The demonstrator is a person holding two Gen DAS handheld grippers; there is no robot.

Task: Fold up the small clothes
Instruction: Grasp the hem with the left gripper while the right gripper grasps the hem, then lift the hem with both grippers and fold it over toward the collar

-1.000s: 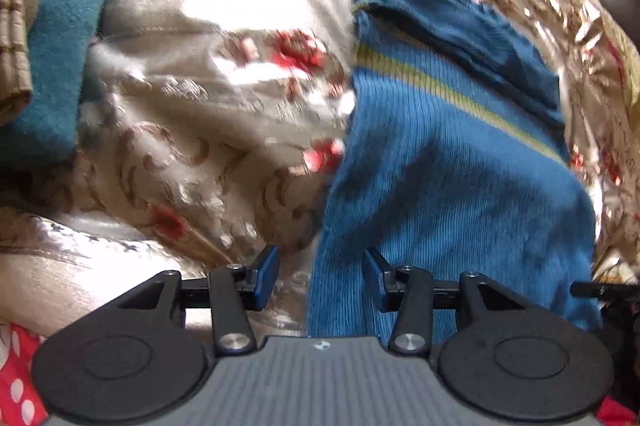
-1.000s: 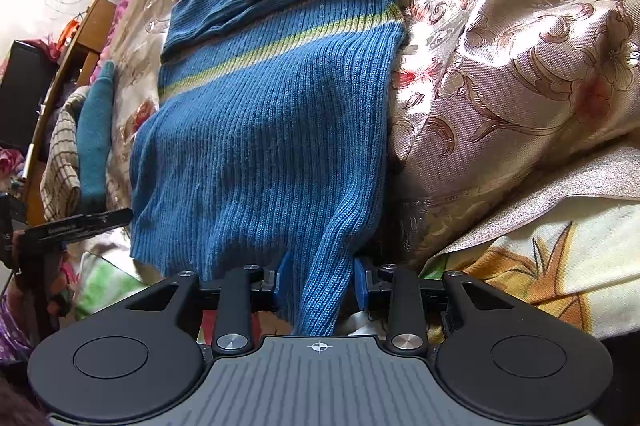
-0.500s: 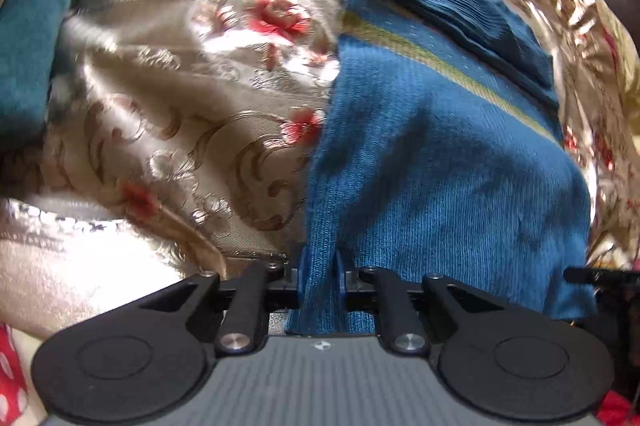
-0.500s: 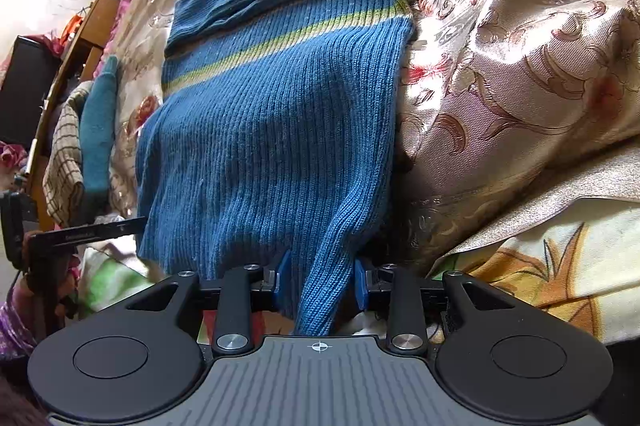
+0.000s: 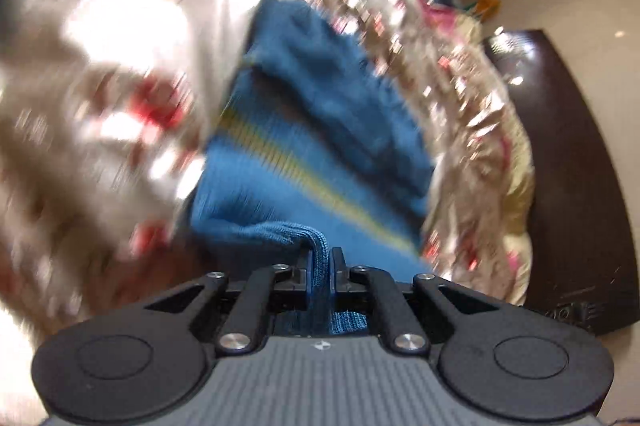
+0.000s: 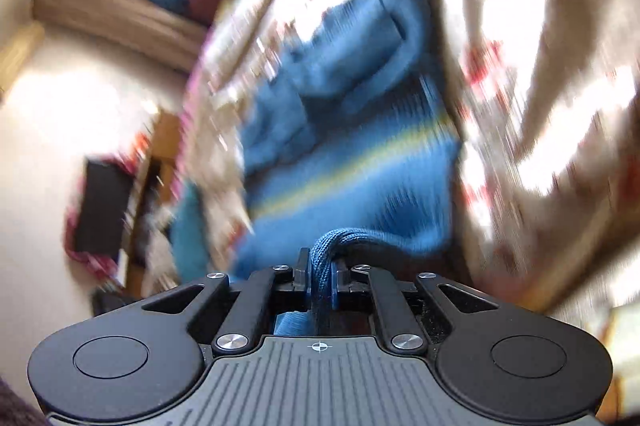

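Now the left tool (image 5: 319, 262) is pinched on the hem of the sweater (image 5: 320, 129); the knit is bunched into a ridge between its fingers, and more of it shows behind them, close to the tool body; the right tool (image 6: 320, 276) is likewise clamped on a thick dark fold of the same hem, with a lighter scrap of knit visible just behind its fingers. Both views are heavily blurred, so finer detail is lost.

The sweater lies on the bed (image 5: 100, 85), spread away from each tool across the shiny floral cover; its near edge is lifted off the cover where the tools hold it; a yellow-green stripe (image 5: 304, 177) crosses the sweater beyond the hem, and beyond the stripe the upper part lies folded over with its sleeves gathered on top. In the left view a dark cabinet (image 5: 568, 165) stands to the right of the sweater, past the bed's edge; in the right view a teal cloth (image 6: 188, 226) lies left of the sweater, and further left a black box (image 6: 104, 205) sits by a wooden piece.
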